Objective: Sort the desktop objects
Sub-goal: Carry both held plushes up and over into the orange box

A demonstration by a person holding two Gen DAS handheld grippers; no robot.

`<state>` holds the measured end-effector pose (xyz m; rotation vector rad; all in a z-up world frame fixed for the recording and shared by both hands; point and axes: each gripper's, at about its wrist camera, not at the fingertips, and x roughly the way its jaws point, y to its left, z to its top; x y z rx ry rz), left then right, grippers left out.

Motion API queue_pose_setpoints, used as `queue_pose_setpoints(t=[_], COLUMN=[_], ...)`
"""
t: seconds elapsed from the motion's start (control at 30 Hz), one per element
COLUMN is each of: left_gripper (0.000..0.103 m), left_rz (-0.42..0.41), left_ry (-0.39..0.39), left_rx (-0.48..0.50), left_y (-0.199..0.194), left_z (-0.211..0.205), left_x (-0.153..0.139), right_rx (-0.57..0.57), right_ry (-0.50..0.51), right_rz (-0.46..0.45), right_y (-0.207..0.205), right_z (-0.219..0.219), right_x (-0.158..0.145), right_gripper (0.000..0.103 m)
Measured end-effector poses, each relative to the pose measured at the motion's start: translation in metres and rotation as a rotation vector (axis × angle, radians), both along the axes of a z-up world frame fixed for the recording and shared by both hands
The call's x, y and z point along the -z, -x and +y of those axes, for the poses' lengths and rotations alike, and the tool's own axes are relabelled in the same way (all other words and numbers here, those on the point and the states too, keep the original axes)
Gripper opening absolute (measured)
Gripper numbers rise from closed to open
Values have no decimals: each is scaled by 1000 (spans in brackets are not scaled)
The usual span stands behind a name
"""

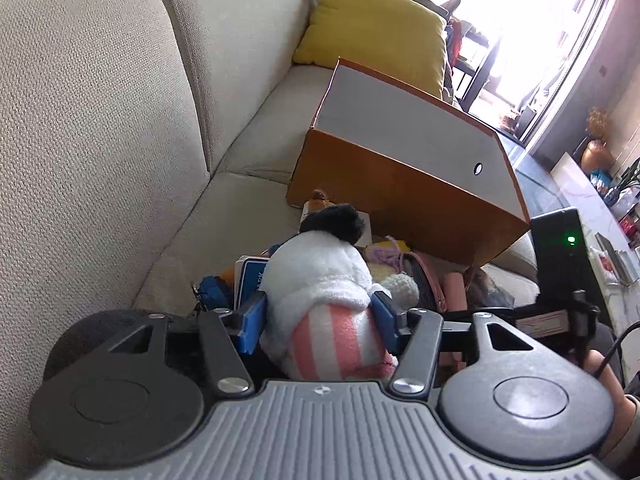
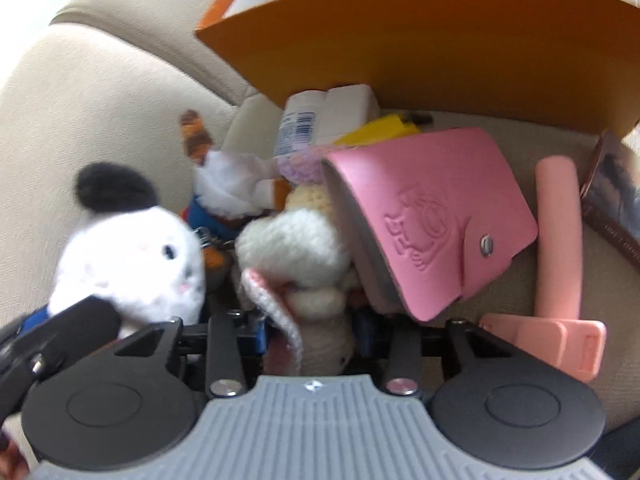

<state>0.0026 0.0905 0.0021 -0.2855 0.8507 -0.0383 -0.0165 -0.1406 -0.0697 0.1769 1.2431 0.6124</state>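
Note:
A pile of small objects lies on a beige sofa seat (image 1: pixel 256 148) in front of a tipped orange box (image 1: pixel 400 188) (image 2: pixel 440 48). My left gripper (image 1: pixel 320 316) is shut on a white plush toy (image 1: pixel 320 276) with a black ear and a pink-striped body; its blue pads press both sides. The same plush (image 2: pixel 132 260) shows at the left of the right wrist view. My right gripper (image 2: pixel 311 332) points down into the pile, its jaws closed around a cream crocheted toy (image 2: pixel 296 248) with a pink-edged ear. A pink snap wallet (image 2: pixel 432 220) leans against that toy.
Near the box mouth lie a white bottle (image 2: pixel 300 120), a yellow item (image 2: pixel 380 128), a small blue-clothed doll (image 2: pixel 228 188), a pink cylinder (image 2: pixel 560 232) and a flat pink piece (image 2: pixel 560 344). A blue card box (image 1: pixel 250 280) stands beside the plush. A yellow cushion (image 1: pixel 376 36) sits behind.

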Motion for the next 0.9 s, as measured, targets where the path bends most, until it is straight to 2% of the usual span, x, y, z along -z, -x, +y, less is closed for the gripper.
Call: queue_pose_setpoints(t=[0.23,0.37,0.57,0.77,0.9], left_gripper=[62,62,62,62,62], left_rz=[-19,-36,-60,-88,-100], left_ry=[74,79,74,56,27], left_rx=[-7,14,55,98,116], left_y=[3,0,-19,-45,-53], left_z=[5,2,-10,-22,-26], left_x=[-8,-18,-36,-57,-69], right_rx=[-149,-215,-235,-236,-237], right_ry=[15,11,-8,6,2], right_rz=[-57,-39,-46,-127,-166], right_y=[13,12,12,6,-10], right_z=[-25,-44,-67,-86,-83], right_x=[-38,-54,-92,-139,-157], right_gripper=[39,39,39,39,39])
